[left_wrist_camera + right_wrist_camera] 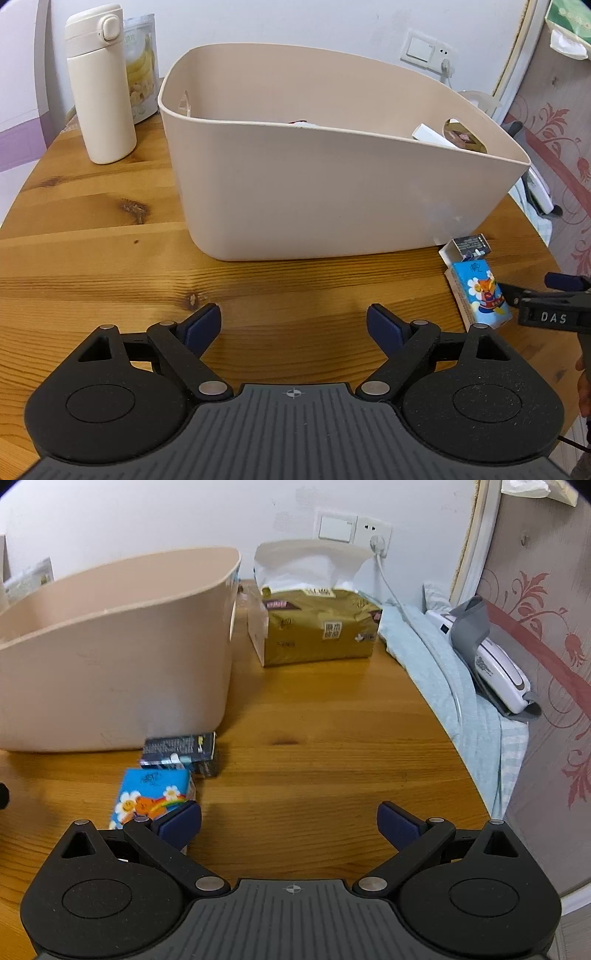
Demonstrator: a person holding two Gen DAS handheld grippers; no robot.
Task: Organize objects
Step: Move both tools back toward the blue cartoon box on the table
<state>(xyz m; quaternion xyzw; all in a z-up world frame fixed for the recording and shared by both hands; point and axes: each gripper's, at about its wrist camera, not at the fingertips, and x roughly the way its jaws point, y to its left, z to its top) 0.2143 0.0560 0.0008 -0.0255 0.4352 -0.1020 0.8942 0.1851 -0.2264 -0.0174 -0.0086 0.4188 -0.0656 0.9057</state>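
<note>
A beige plastic bin point(314, 192) stands on the wooden table point(110, 258), with a white box and other items partly visible inside. My left gripper point(293, 326) hovers open over bare wood in front of the bin. By the bin's right corner lie a small dark box point(469, 248) and a blue cartoon tissue pack point(480, 293). In the right wrist view the same tissue pack point(155, 797) lies just left of my open right gripper point(290, 825), with the dark box point(181, 751) behind it. The right gripper's left finger overlaps the pack's near corner; nothing lies between its fingers.
A cream thermos point(99, 85) and a banana snack bag point(142, 70) stand at the back left. A gold tissue box point(317, 627) sits behind the bin point(110, 657). Right of the table's curved edge lie a light blue cloth point(443, 672) and a white device point(491, 664).
</note>
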